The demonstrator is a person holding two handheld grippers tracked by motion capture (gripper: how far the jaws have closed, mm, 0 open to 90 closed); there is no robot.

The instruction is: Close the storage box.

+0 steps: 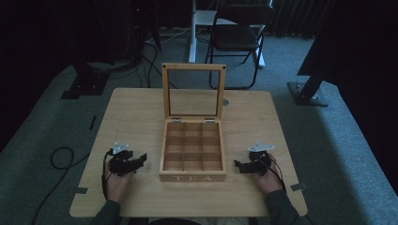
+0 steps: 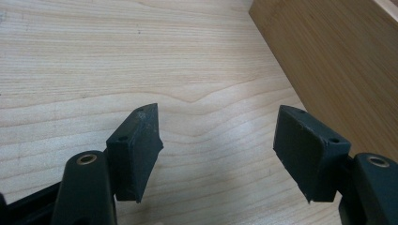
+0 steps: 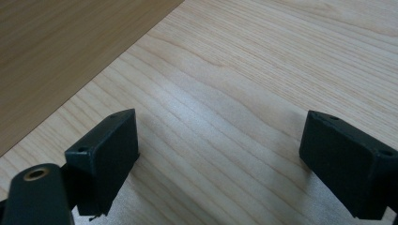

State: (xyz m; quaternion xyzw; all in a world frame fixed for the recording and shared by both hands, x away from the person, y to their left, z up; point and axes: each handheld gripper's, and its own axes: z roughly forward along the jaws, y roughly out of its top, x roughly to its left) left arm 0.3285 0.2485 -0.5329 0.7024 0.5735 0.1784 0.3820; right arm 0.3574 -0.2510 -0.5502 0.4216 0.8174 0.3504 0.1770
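A wooden tea box [image 1: 192,150] marked TEA stands in the middle of the table with its glass lid [image 1: 193,92] raised upright. Its nine compartments look empty. My left gripper [image 1: 139,160] rests on the table to the left of the box, jaws open with nothing between them. In the left gripper view the left gripper [image 2: 218,136] points past the box wall [image 2: 338,70] at the right. My right gripper [image 1: 238,166] sits to the right of the box, open and empty. The right gripper [image 3: 220,154] has the box wall [image 3: 61,51] at its upper left.
The light wooden table [image 1: 141,112] has rounded corners. A small round metal fitting [image 1: 225,101] lies behind the box. A black folding chair [image 1: 239,37] and stand legs [image 1: 307,91] are on the carpet beyond; cables [image 1: 61,157] trail at the left.
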